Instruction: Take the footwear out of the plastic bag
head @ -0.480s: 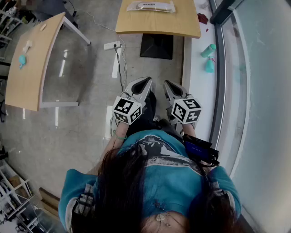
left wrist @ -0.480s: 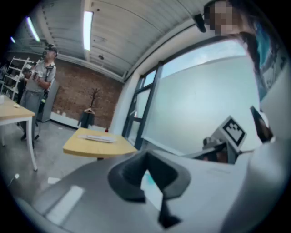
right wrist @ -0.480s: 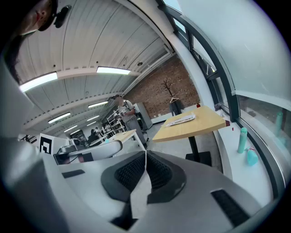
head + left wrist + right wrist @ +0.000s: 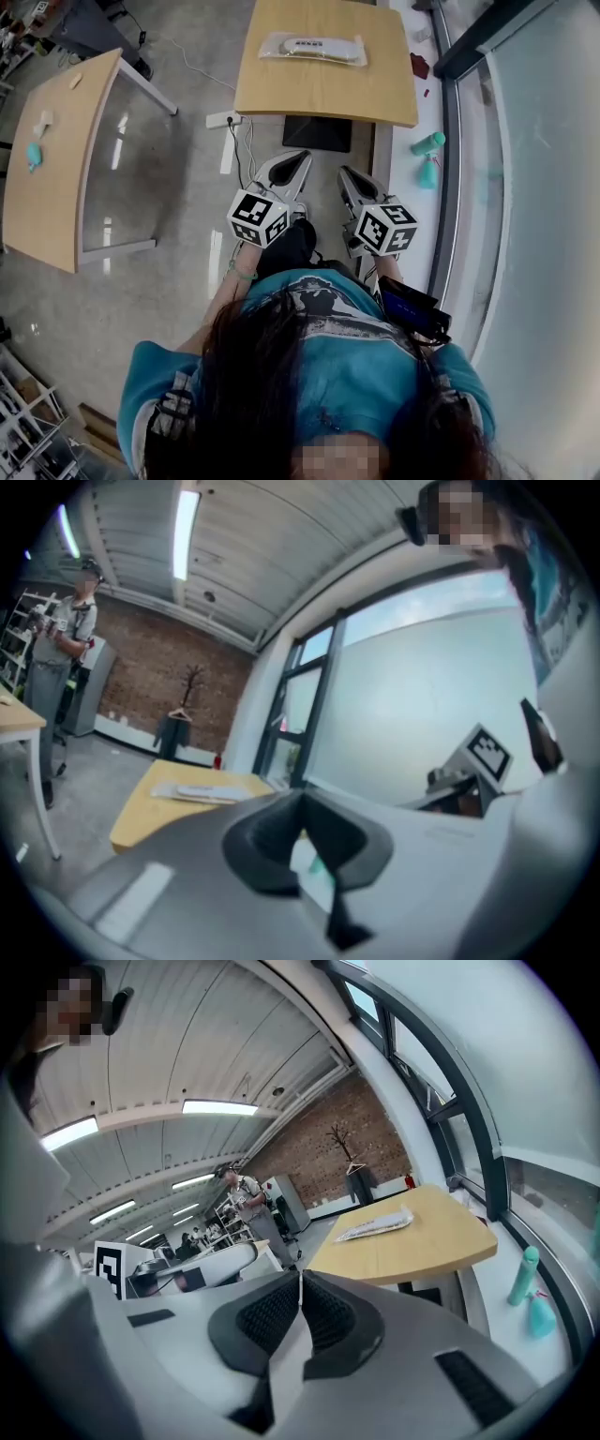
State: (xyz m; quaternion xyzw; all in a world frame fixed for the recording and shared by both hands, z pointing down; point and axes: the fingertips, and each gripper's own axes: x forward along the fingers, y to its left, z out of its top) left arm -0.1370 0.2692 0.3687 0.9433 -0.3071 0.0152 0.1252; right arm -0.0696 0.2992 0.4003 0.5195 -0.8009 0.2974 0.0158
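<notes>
Left gripper (image 4: 302,157), right gripper (image 4: 345,172): fingers clenched, empty, well short of tan wooden bench (image 4: 328,94) with clear plastic bag (image 4: 312,49).

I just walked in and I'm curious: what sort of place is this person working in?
Probably an open-plan office or lab: wooden tables on a concrete floor, a brick back wall, ceiling strip lights and tall windows along one side.
</notes>
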